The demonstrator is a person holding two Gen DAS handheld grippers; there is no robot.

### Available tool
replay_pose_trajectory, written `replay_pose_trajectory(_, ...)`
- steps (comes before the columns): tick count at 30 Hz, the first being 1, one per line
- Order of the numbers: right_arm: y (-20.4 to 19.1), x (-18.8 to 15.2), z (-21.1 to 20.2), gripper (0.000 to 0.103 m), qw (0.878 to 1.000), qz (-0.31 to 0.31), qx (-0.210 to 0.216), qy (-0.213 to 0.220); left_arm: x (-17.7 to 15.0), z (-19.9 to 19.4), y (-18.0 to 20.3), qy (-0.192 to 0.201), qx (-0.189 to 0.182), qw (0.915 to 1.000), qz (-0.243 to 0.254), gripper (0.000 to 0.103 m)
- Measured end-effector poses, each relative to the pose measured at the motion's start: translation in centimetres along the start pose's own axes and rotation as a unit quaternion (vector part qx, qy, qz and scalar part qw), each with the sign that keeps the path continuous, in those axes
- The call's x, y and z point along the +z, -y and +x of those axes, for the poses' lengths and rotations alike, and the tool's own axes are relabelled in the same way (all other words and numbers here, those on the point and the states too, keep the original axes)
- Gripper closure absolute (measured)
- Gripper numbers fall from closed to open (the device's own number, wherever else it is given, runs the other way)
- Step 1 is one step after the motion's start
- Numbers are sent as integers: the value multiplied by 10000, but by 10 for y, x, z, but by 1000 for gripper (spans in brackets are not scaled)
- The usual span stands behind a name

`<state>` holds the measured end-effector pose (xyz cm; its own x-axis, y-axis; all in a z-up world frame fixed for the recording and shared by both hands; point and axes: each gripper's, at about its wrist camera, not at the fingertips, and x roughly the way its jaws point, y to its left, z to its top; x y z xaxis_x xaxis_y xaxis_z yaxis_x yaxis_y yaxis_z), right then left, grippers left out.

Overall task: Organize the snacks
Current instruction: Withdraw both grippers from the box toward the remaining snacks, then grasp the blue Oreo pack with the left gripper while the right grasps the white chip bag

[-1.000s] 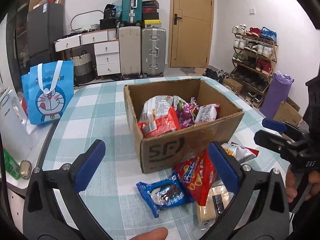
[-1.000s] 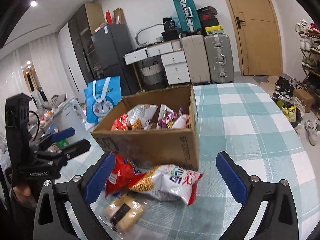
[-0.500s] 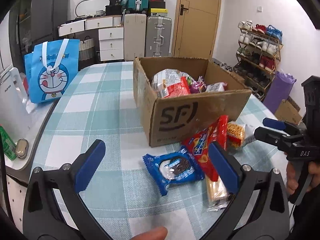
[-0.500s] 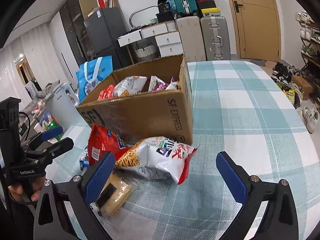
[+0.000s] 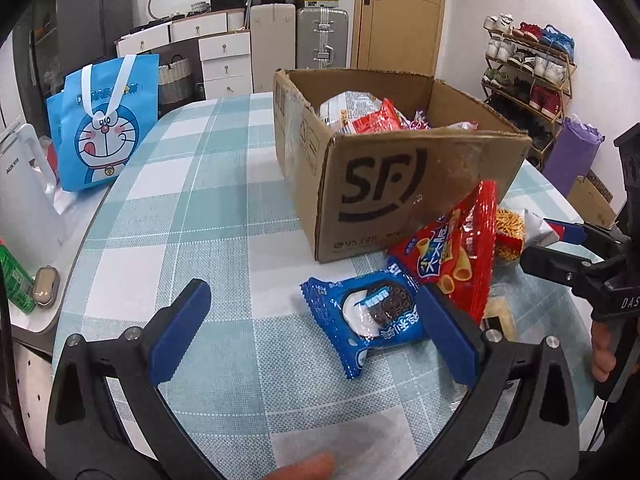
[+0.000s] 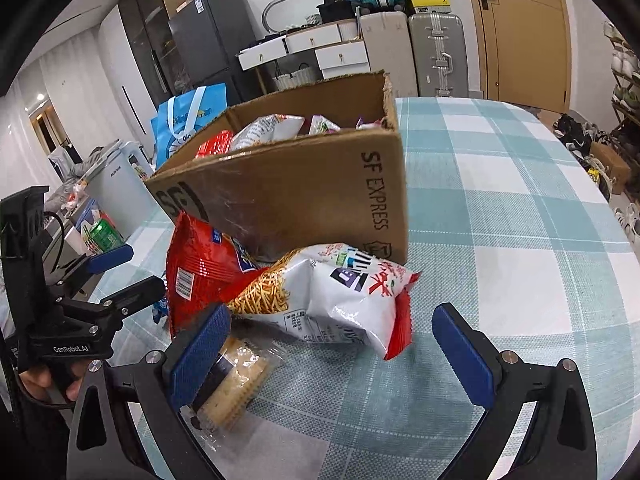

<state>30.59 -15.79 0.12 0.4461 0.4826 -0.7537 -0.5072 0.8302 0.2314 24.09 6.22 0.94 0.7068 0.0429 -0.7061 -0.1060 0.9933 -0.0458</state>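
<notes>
Both tongs hang released over the desk (image 5: 224, 216). Left tongs (image 5: 316, 334) gape wide, the blue cookie pack (image 5: 370, 320) lying flat just inside their right finger. Right tongs (image 6: 334, 354) straddle the noodle bag (image 6: 332, 296); a cracker pack (image 6: 236, 384) seems to touch their left finger. Beyond both, a red bag (image 5: 452, 260) leans on the box (image 5: 400, 188), which holds more snacks.

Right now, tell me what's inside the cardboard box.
Inside the cardboard box lie several snack packets: a white printed bag, a red packet and a purple wrapper show above the rim. Whatever lies beneath them, and the box floor, is hidden by its walls.
</notes>
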Motion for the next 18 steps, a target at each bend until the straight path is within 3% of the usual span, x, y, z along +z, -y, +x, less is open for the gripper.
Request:
replay_pose_trajectory(9,-1,1,9,1,9997,88,197,-93,-2,17,5,-212,-43,9997,135,1)
replay_pose_trajectory(18,-4,0,17,1,9998,95,76,-154,-4,28,2,-439,-17,9990,104,0)
